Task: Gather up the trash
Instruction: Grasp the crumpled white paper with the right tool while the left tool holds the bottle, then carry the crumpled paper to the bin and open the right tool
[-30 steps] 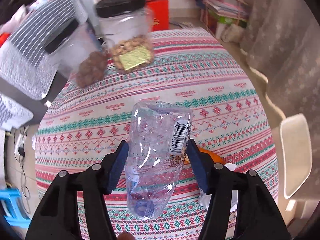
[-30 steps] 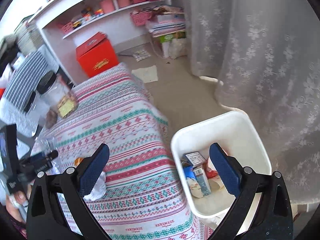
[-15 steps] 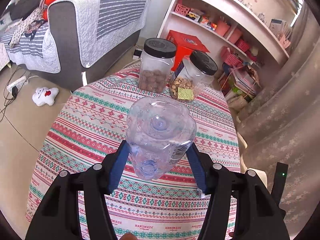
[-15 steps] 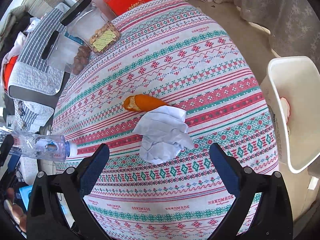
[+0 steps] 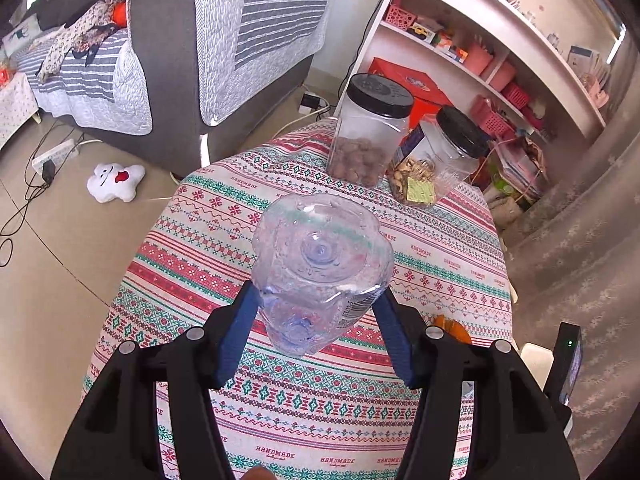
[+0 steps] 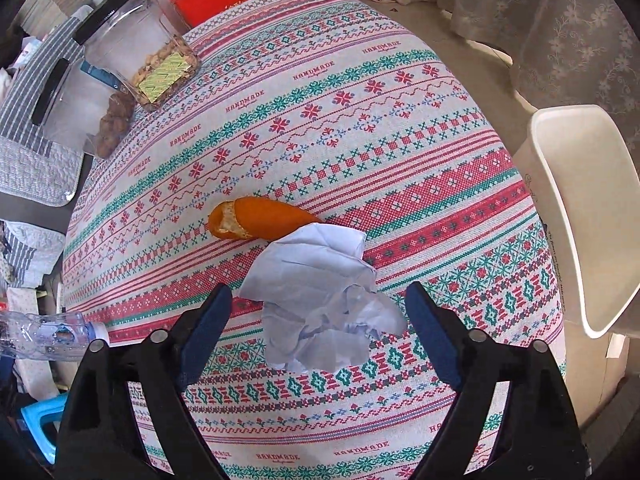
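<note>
A crushed clear plastic bottle (image 5: 320,264) points base-first at the left wrist camera, and my left gripper (image 5: 316,304) is shut on its sides above the patterned tablecloth (image 5: 224,248). The same bottle (image 6: 44,336) shows at the left edge of the right wrist view. A crumpled white paper (image 6: 320,296) lies on the cloth between the fingers of my right gripper (image 6: 318,292). Its jaws are closing, with gaps left on both sides of the paper. An orange peel (image 6: 260,218) lies just beyond the paper, touching it.
A white bin (image 6: 580,208) stands on the floor off the table's right edge. Two black-lidded jars (image 5: 368,132) (image 5: 436,160) stand at the table's far side. A grey sofa (image 5: 180,60), shelves and floor cables surround the table.
My left gripper has swung and rolled with the bottle, which now shows its base. My right gripper has come down from over the bin to the paper, and its jaws have narrowed.
</note>
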Available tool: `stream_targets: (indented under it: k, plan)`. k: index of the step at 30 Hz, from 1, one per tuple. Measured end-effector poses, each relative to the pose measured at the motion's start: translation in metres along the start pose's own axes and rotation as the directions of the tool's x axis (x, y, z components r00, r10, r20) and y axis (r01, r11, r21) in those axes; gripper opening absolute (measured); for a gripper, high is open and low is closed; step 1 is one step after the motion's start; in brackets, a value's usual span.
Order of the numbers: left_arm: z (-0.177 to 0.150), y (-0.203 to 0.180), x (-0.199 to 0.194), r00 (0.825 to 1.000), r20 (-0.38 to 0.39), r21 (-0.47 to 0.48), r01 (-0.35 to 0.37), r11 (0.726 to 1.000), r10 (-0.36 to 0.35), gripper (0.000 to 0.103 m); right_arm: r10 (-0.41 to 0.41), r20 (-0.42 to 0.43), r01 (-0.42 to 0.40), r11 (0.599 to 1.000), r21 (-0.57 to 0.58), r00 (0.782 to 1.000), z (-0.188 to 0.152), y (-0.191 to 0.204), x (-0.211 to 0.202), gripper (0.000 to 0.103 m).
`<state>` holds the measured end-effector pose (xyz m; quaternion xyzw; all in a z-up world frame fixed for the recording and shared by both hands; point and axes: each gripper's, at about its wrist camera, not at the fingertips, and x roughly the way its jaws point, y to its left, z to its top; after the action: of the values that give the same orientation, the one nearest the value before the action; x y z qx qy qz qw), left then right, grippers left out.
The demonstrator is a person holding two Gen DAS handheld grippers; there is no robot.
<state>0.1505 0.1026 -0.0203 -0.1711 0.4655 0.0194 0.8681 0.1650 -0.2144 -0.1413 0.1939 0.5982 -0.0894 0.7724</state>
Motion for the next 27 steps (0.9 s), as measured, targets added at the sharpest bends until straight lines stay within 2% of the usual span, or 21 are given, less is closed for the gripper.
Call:
stream_targets:
  k: [2,5,7,11,15,22,27]
  plan:
    - [0.0,0.002,0.004,1.0,-0.013,-0.005,0.002,1.0,-0.002,0.058,0.008,-0.024,-0.008,1.0,0.001,1.0,-0.001,-0.001,0.006,0.054]
    - [-0.002,0.001,0.007,1.0,-0.023,-0.008,0.006,1.0,-0.006,0.058,0.022,-0.018,-0.022,1.0,-0.003,1.0,-0.002,-0.002,0.004,0.046]
    - [-0.003,-0.001,0.008,1.0,-0.022,-0.001,0.006,1.0,-0.006,0.058,0.025,0.004,-0.025,0.999,-0.03,1.0,-0.003,0.003,-0.002,0.024]
    - [-0.004,-0.005,0.006,1.0,-0.01,0.005,0.009,1.0,-0.009,0.058,0.09,0.059,-0.087,0.995,-0.055,0.994,-0.001,0.011,-0.023,0.02]
    - [-0.003,-0.008,0.003,1.0,0.01,0.003,0.015,1.0,-0.015,0.058,0.158,0.136,-0.146,0.985,-0.094,0.978,0.0,0.019,-0.05,0.019]
    - [-0.005,-0.022,-0.007,0.997,0.068,0.019,0.027,0.999,-0.028,0.058,0.246,0.289,-0.195,0.961,-0.194,0.925,-0.004,0.039,-0.097,0.019]
    - [-0.007,-0.035,-0.014,0.994,0.112,0.051,0.014,0.999,-0.019,0.058,0.268,0.42,-0.156,0.947,-0.282,0.867,-0.016,0.049,-0.128,0.019]
